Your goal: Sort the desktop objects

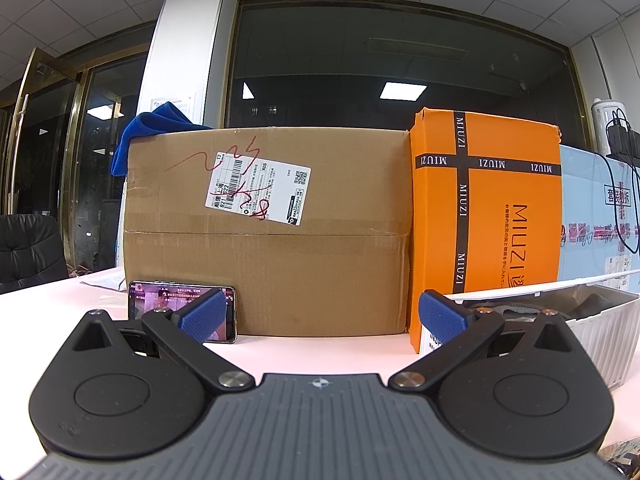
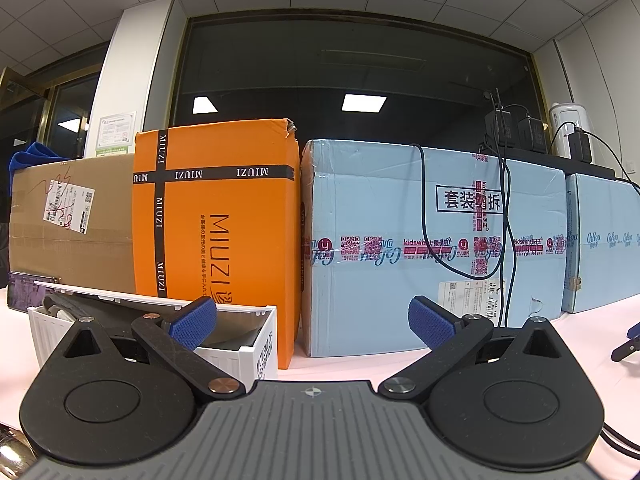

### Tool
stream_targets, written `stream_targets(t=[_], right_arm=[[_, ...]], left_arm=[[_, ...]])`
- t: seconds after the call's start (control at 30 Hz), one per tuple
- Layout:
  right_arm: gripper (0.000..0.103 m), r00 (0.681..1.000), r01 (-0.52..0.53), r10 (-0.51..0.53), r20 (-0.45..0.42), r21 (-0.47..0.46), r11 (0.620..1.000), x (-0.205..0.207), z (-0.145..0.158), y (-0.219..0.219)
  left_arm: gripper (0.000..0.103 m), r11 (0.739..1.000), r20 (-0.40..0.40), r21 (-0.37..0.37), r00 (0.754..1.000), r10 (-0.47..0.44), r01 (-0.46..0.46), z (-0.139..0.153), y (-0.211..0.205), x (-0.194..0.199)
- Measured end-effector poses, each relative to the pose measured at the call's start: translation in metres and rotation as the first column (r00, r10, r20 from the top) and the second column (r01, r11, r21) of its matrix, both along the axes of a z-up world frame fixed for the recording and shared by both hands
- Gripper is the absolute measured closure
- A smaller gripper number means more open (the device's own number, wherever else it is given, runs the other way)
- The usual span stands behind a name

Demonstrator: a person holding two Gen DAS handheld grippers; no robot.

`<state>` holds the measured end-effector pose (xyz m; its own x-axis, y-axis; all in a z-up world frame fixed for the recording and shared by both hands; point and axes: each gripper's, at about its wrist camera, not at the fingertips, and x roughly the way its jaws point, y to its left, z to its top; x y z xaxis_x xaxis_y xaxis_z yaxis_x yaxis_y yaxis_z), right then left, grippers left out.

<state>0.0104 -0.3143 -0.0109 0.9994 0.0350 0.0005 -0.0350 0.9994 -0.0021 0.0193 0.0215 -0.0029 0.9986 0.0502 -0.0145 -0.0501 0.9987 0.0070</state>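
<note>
My left gripper [image 1: 322, 314] is open and empty, low over the pale pink desk [image 1: 320, 354]. A white ribbed storage bin [image 1: 600, 332] with dark items inside stands to its right; the bin also shows in the right wrist view [image 2: 256, 356], at the left. A phone [image 1: 160, 300] with a lit screen leans against a brown cardboard box [image 1: 264, 248] behind the left finger. My right gripper [image 2: 312, 320] is open and empty, facing an orange MIUZI box [image 2: 216, 216] and a light blue box [image 2: 432, 240].
The boxes form a wall along the desk's back. A blue cloth [image 1: 156, 128] lies on the brown box. Black cables [image 2: 500, 208] hang over the light blue box. A dark clip-like object [image 2: 628, 344] lies at the right edge. A black chair [image 1: 28, 248] stands at left.
</note>
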Motion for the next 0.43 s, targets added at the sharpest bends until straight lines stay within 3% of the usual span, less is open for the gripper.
stream_targets(t=[0.43], right_arm=[[0.0,1.0,0.0,0.0,0.0,0.0,1.0,-0.0005,-0.0002,0.0001]], left_arm=[[0.0,1.0,0.003,0.004,1.0,0.0,0.0,0.0005,-0.0023,0.0002]])
